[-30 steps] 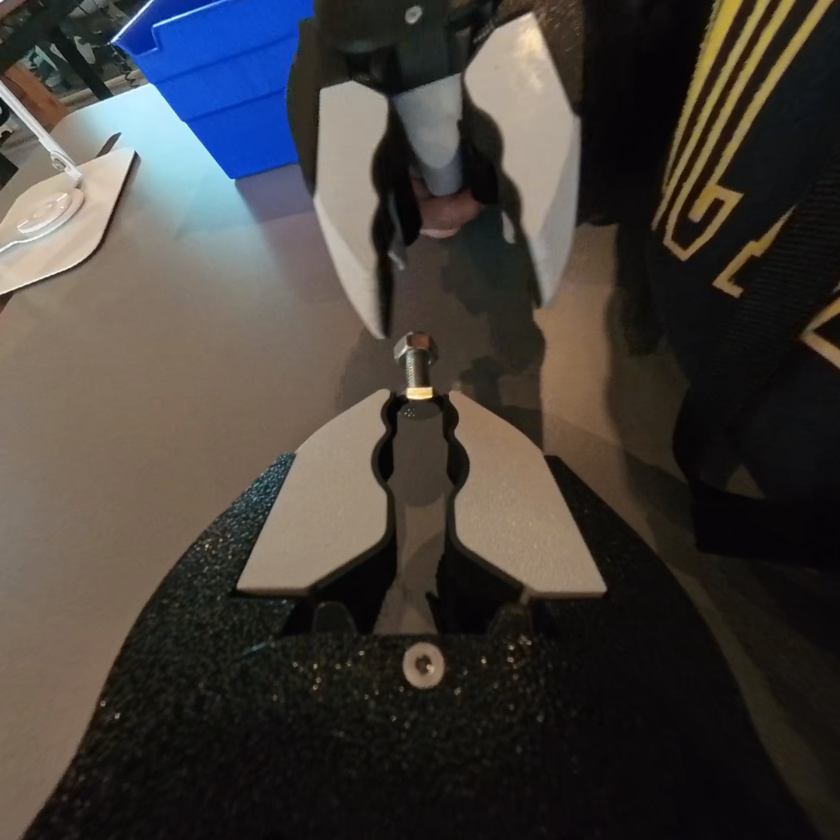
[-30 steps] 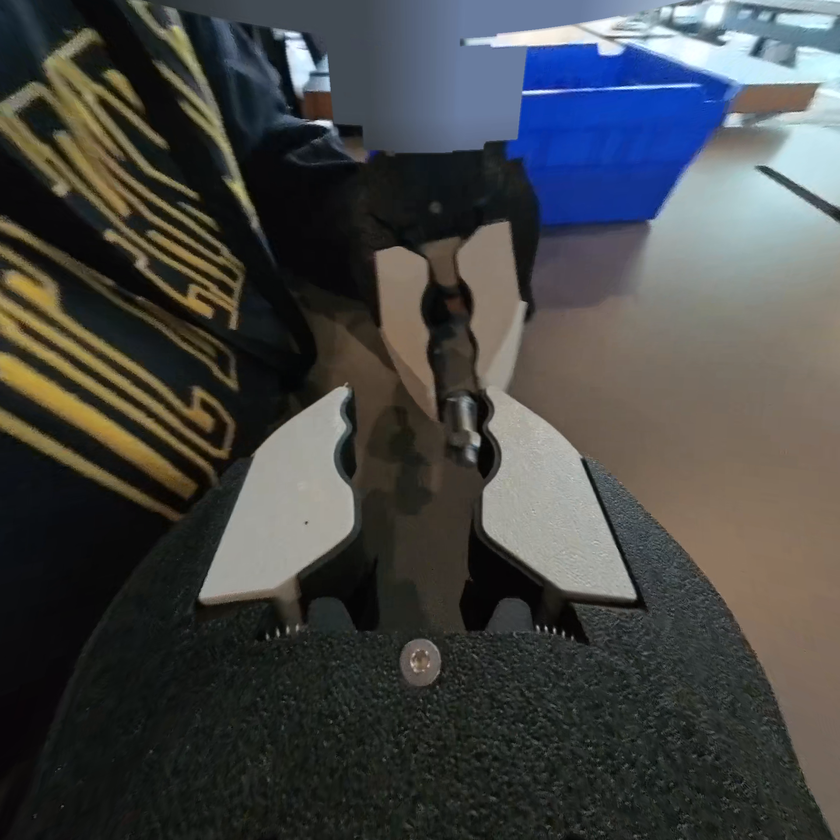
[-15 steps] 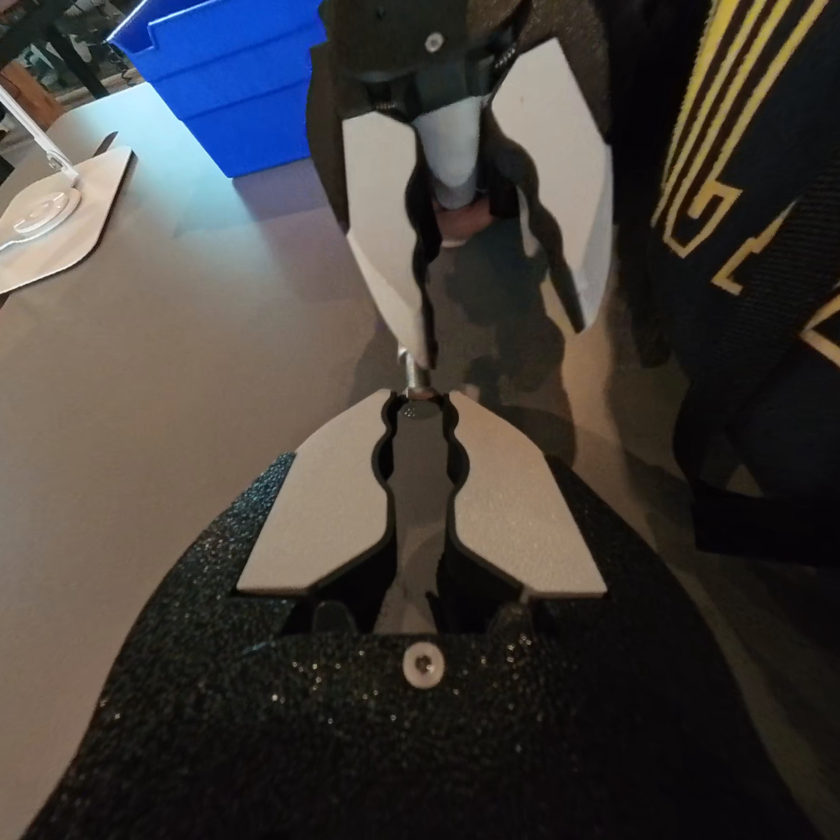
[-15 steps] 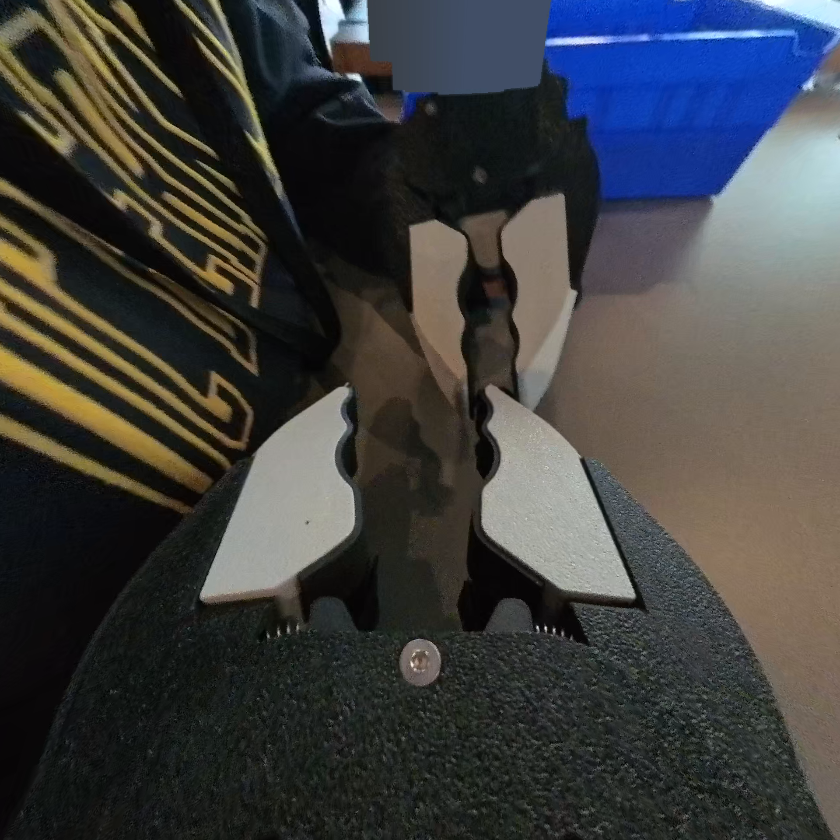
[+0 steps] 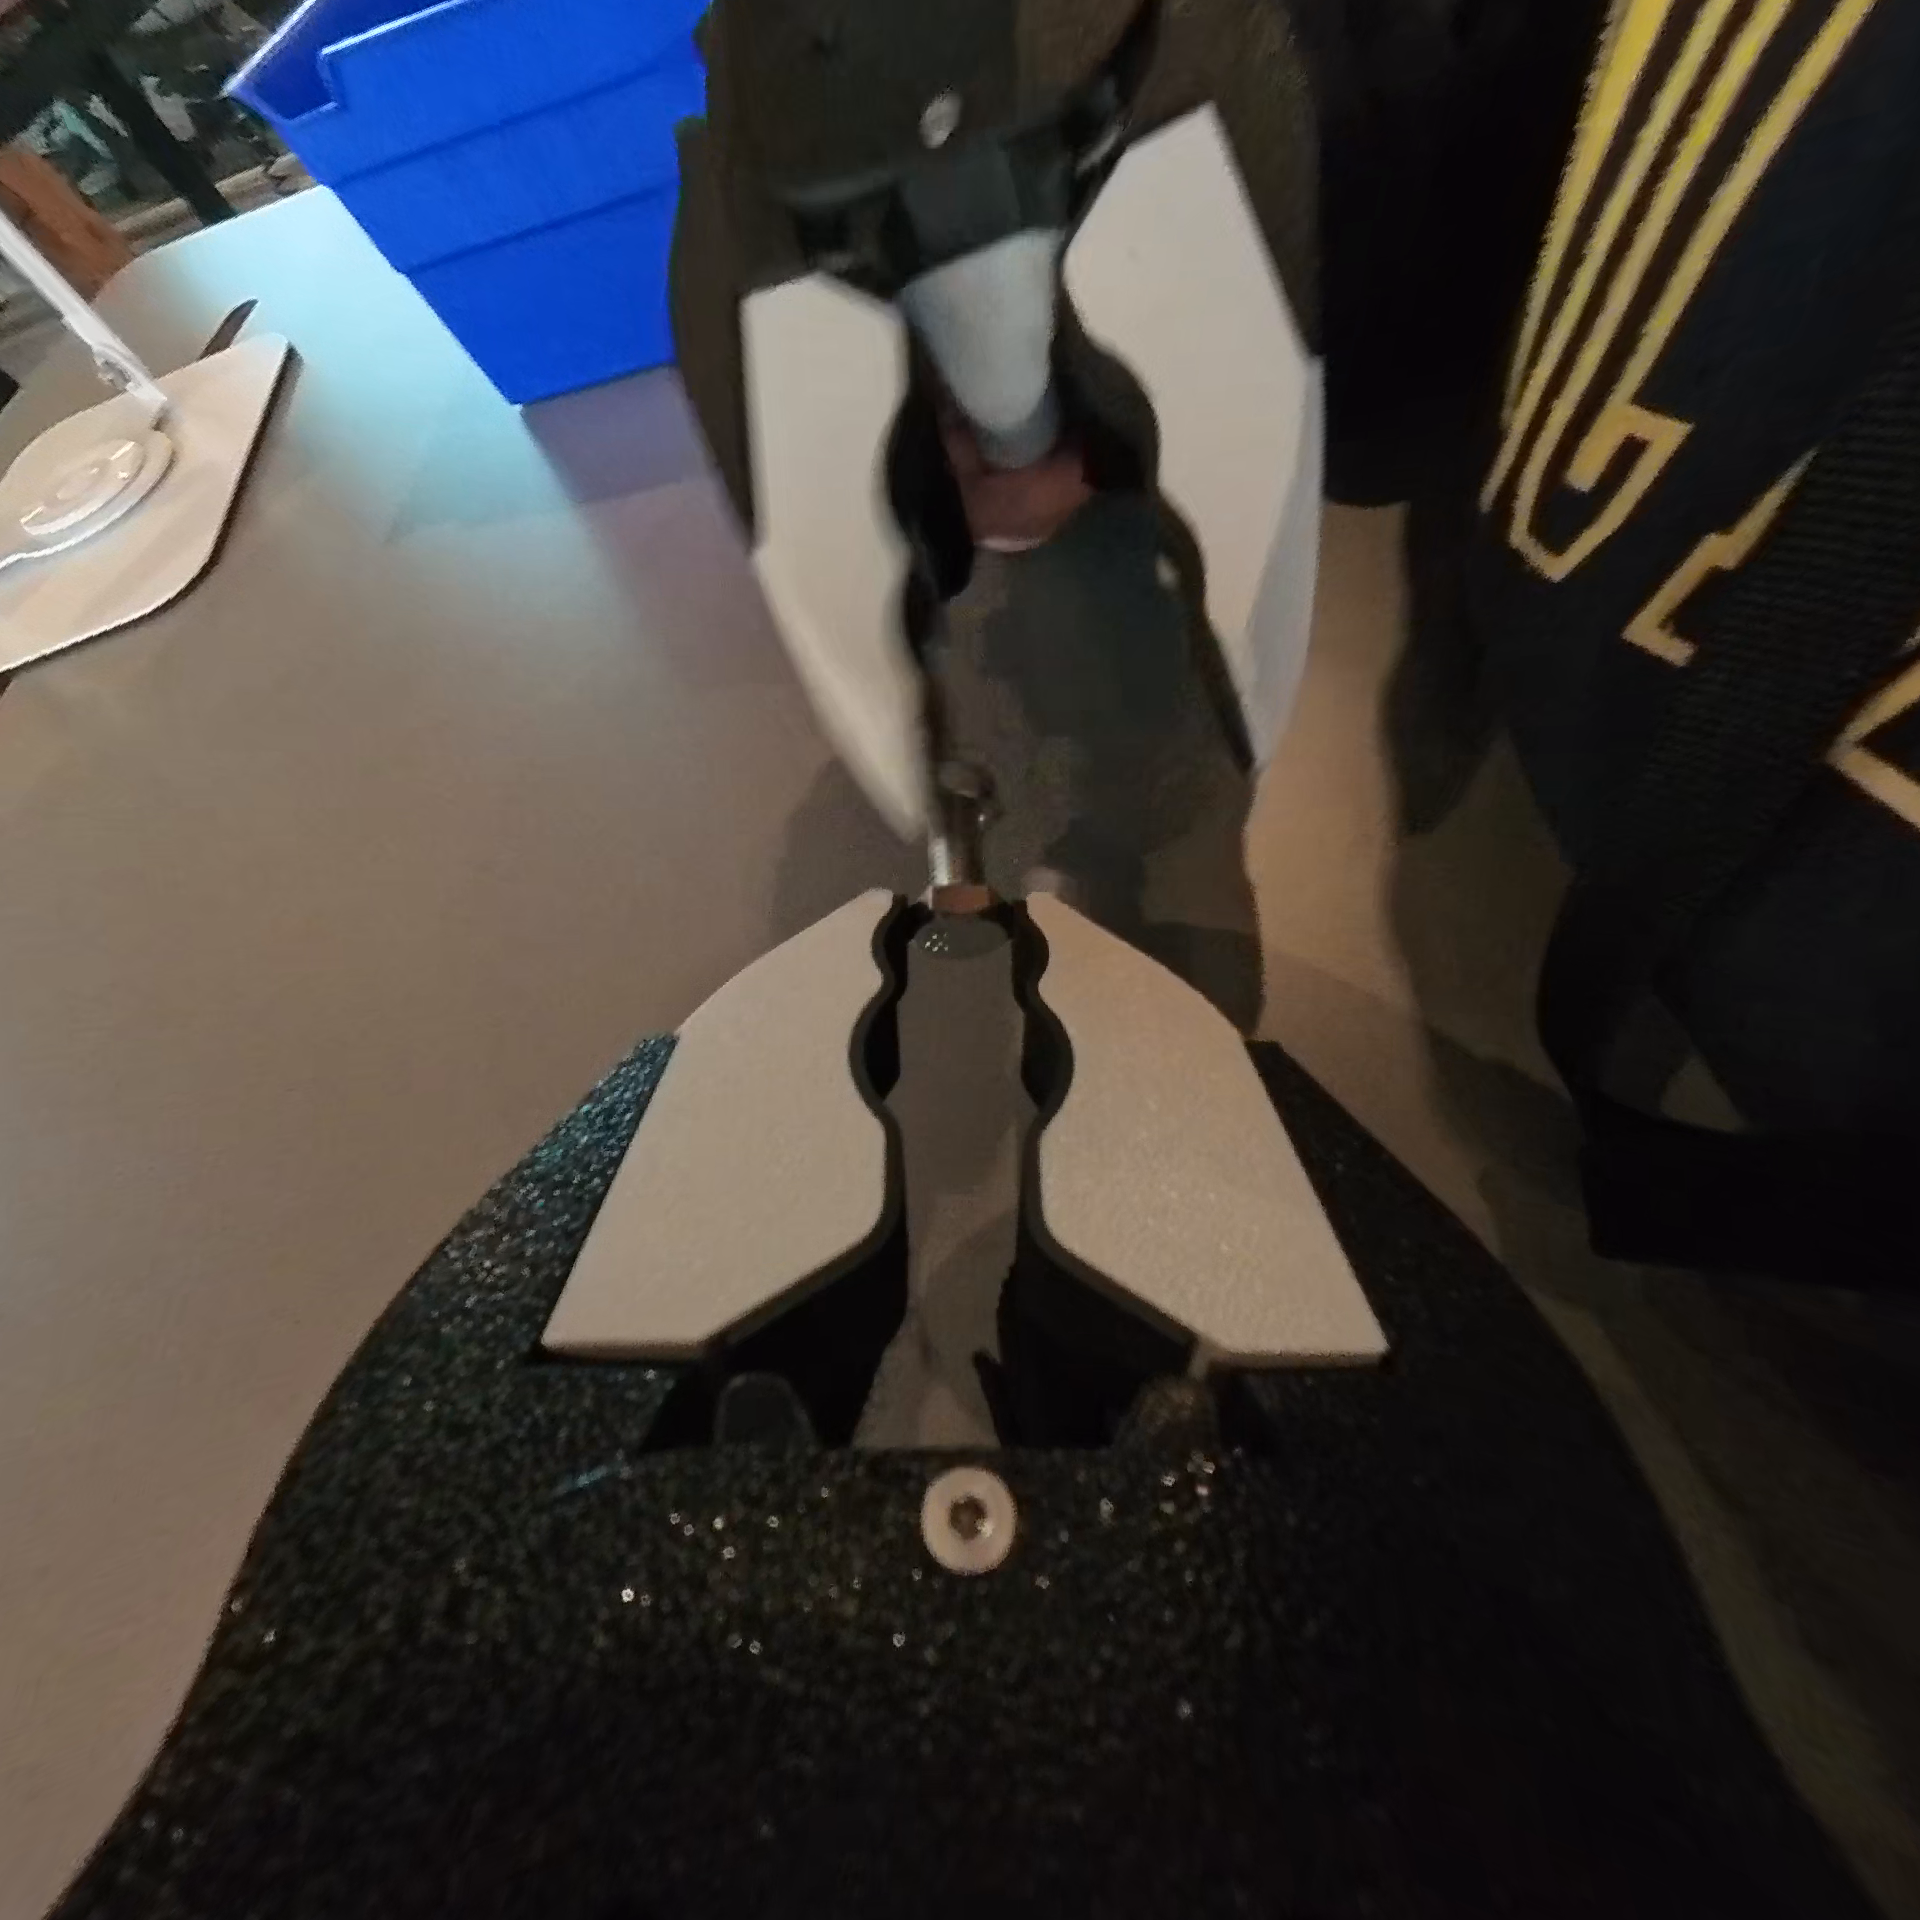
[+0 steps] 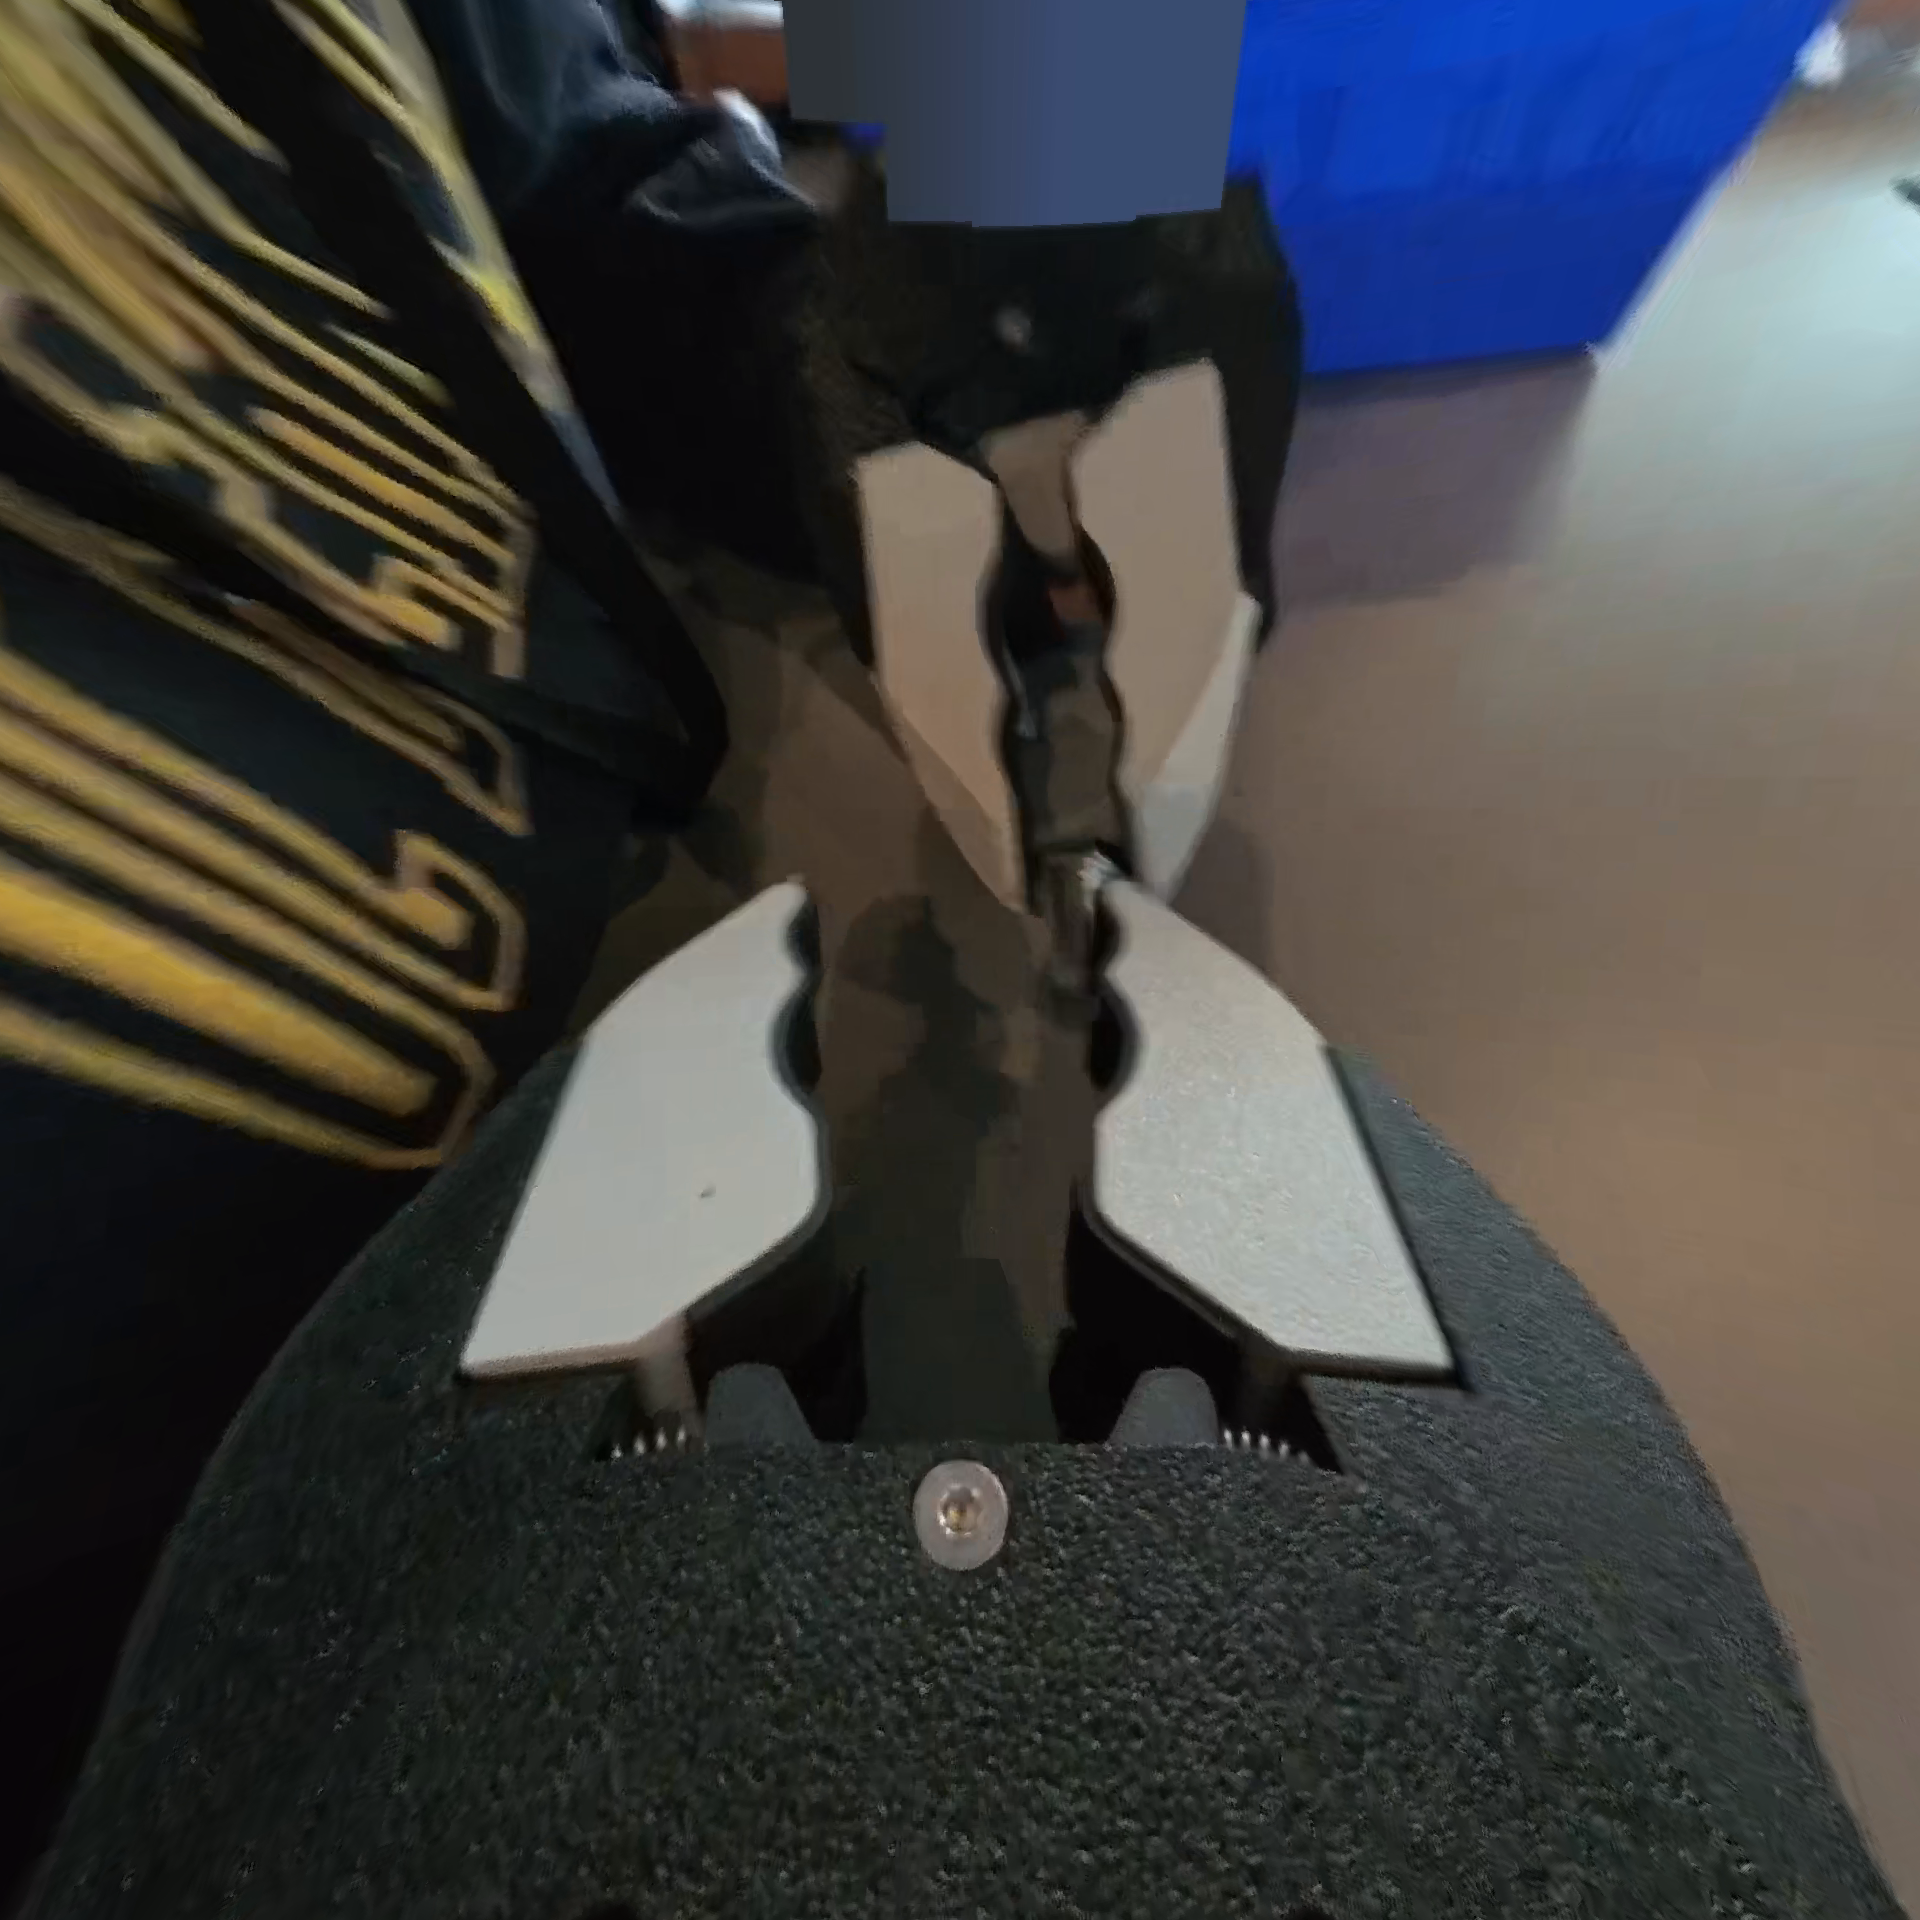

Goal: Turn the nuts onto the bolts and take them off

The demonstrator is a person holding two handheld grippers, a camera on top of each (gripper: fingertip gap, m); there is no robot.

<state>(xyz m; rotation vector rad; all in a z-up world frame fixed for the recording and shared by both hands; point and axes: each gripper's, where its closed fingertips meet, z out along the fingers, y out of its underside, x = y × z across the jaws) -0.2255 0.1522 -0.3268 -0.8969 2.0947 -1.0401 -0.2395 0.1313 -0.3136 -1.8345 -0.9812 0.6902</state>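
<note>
The left claw (image 5: 961, 914) and right claw (image 5: 1081, 790) face tip to tip above the grey worktop (image 5: 416, 831). Between them stands the small steel bolt (image 5: 958, 847), apparently touching both. The blue plastic bin (image 5: 499, 197) stands behind.

Grey table (image 5: 364, 831), blue bin (image 5: 520, 187), white stand base (image 5: 125, 499)

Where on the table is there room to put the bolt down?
There is bare table between the blue bin, the white stand and the left claw. More lies right of the right claw. It is crowded where both claws meet at the bolt, beside the person's jacket.
</note>
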